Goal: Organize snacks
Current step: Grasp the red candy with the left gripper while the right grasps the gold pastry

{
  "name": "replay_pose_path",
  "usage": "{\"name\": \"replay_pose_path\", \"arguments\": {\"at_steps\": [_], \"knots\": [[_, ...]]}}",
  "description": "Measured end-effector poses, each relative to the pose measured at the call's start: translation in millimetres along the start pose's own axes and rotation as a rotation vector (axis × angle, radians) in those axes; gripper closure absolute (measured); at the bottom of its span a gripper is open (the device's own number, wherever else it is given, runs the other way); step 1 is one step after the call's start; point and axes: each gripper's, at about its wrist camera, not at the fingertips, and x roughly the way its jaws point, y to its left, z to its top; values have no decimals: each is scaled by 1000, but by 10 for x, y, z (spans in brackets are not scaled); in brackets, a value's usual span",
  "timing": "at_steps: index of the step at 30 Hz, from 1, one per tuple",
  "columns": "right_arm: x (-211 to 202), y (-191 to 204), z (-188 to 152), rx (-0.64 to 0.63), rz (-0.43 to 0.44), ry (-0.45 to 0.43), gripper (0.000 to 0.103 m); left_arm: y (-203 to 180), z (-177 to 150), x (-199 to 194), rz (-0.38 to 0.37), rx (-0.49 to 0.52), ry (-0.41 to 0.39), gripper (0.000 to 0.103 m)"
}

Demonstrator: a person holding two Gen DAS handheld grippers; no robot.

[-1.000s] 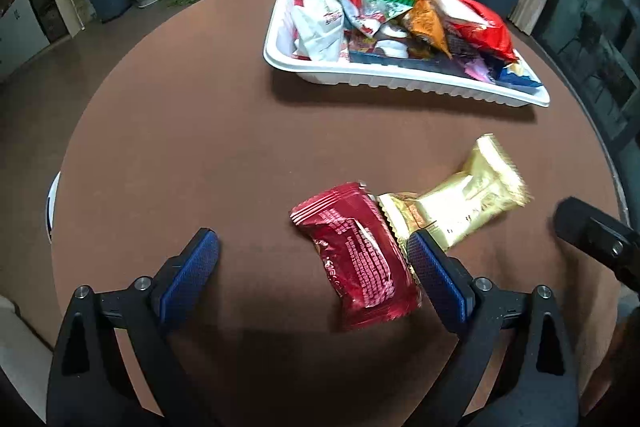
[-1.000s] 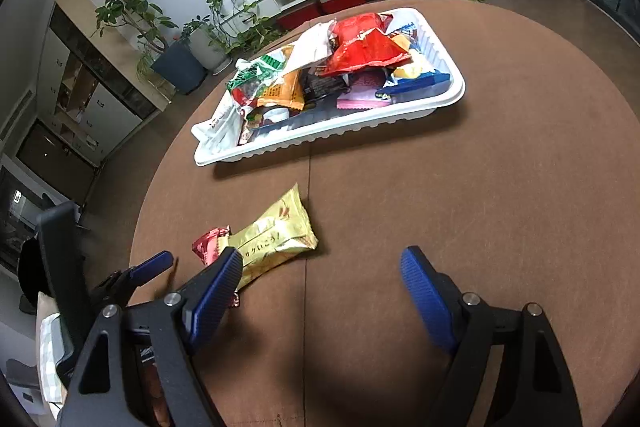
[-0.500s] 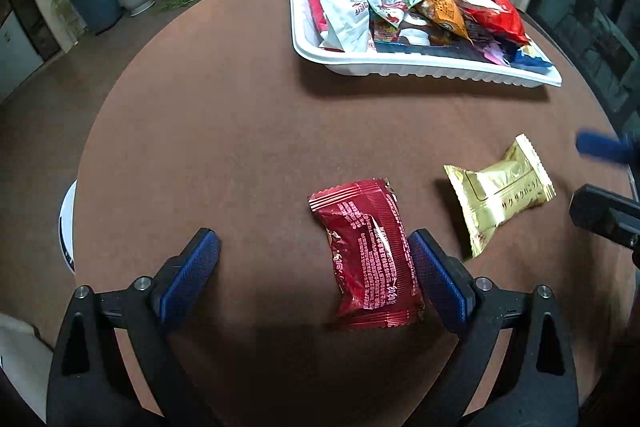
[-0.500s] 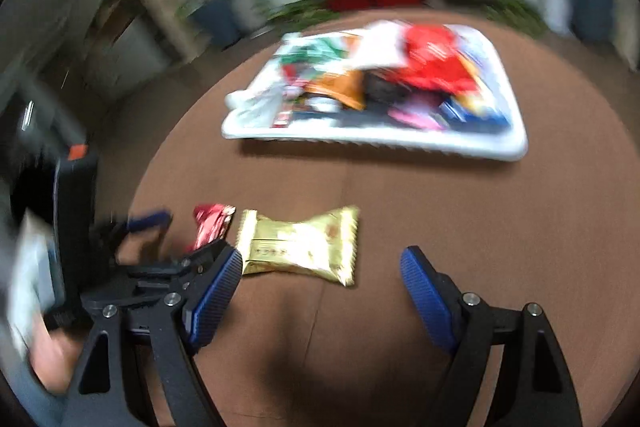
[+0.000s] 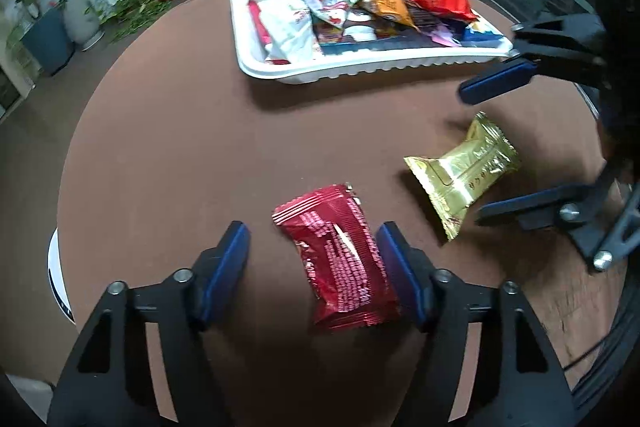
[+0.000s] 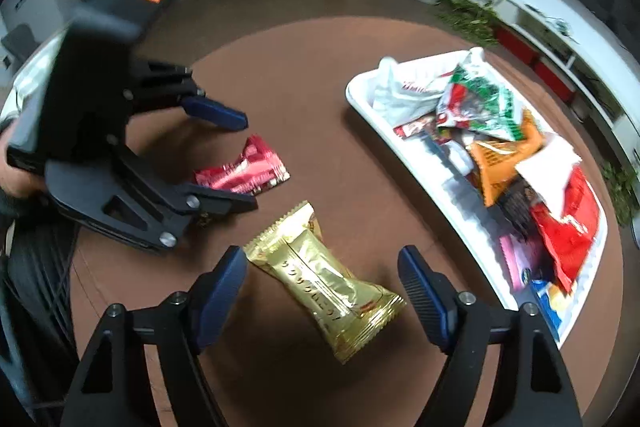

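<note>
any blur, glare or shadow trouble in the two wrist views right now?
Left wrist view: sharp; heavy fisheye curve at the table rim; dark shadow under the white tray; glare on the red packet. Right wrist view: motion blur on the left gripper, room edges smeared; gold packet sharp, with foil glare.

Gold packet [image 6: 324, 281] slid off red packet [image 5: 340, 259]; both grippers' fingers narrowed around them.

One red packet [image 5: 340, 259], one gold packet [image 5: 464, 173], one white tray [image 5: 360, 65] heaped with perhaps eight snacks.
</note>
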Motion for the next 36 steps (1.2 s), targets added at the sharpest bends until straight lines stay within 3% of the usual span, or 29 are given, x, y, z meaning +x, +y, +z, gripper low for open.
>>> {"name": "replay_pose_path", "arguments": {"at_steps": [2,6,10,14,19,22,24,30,31,36], "knots": [[80,11,3,-31,14,26,28,-12,-6,-15,-5,6,1,49],[212,64,-19,-105,-2,89,30,-1,-5,-21,-6,7,-1,54],[233,51,44,-117,-2,93,30,42,2,-29,4,-18,-5,68],[283,-53,125,-74,41,117,31,58,-1,-34,5,-21,5,71],[259,-121,172,-34,32,127,40,49,16,-27,4,-10,18,72],[211,-72,134,-31,30,140,51,28,44,-16,2,10,31,75],[194,-39,134,-29,26,143,68,20,51,-15,-2,21,36,76],[142,104,-33,13,28,111,69,13,18,-42,-13,25,33,81],[121,139,-78,26,27,101,70,5,11,-50,-13,27,31,85],[82,157,-167,82,0,76,70,-26,-44,-90,-15,31,24,86]]}}
